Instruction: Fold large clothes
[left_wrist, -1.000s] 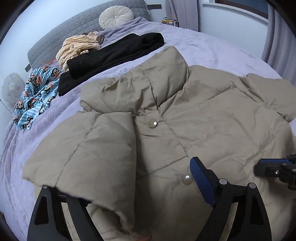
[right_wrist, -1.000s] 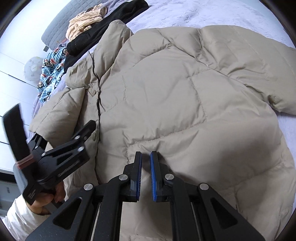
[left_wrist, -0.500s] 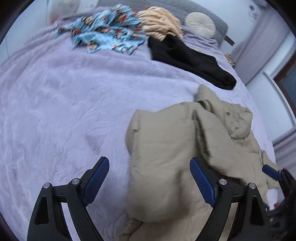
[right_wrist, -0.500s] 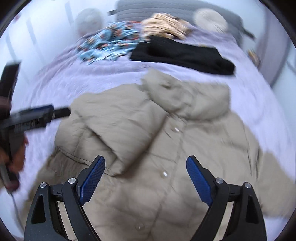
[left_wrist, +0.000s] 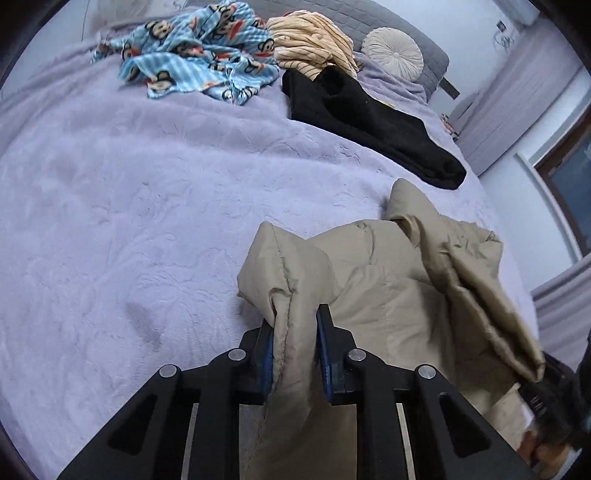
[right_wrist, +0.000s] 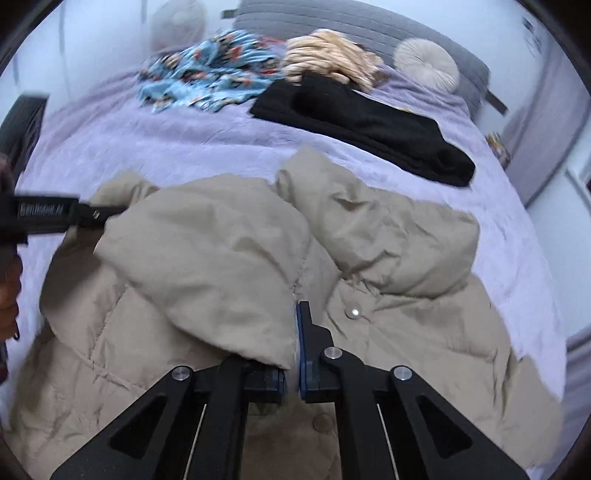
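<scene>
A beige puffer jacket lies front-up on the lavender bed, its left sleeve folded over the chest. My left gripper is closing, and its blue pads press on a seamed edge of the sleeve. From the right wrist view it shows as a black bar at the sleeve's far left end. My right gripper is closing on the sleeve's near fold beside a snap button. One of its fingers is hidden under the fabric.
At the head of the bed lie a blue monkey-print cloth, a cream striped garment and a black garment. A round pillow leans on the grey headboard. Bare bedspread spreads left of the jacket.
Half a second ago both grippers stood wide open over the jacket. Both have now closed on the folded sleeve. A second ago the left hand was over the jacket's front, then swung to its edge.
</scene>
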